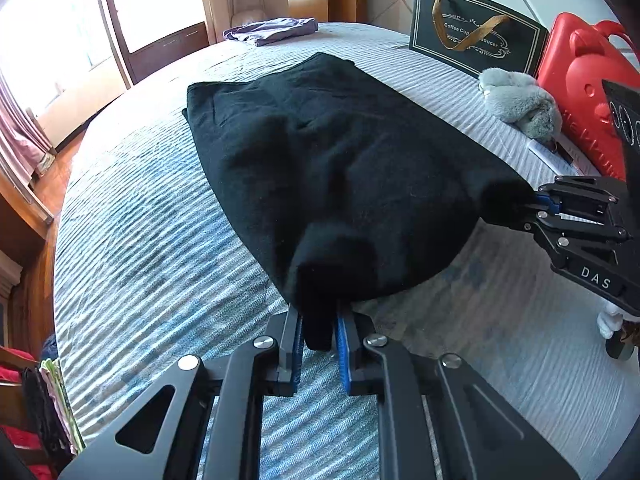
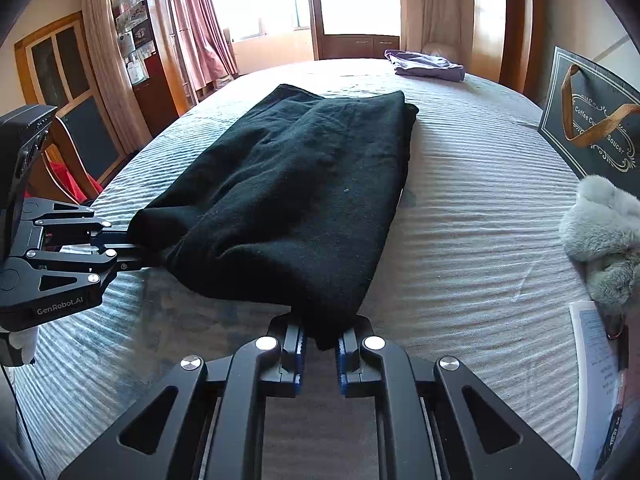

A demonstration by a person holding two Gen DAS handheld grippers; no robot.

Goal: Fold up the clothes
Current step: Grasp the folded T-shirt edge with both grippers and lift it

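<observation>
While left wrist view runs: left gripper (image 1: 318, 334) clamps near corner of black garment (image 1: 320, 152), spread on bed (image 1: 140, 220). Right wrist view: right gripper (image 2: 322, 338) clamps other corner (keep both level, edge taut).

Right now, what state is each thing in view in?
Left claw: shut on the black garment's near corner.
Right claw: shut on the other near corner.
Black garment: partly folded, lying on the bed, near edge pinched.
Purple garment: folded, far end of the bed.
Gift bag: upright.
</observation>
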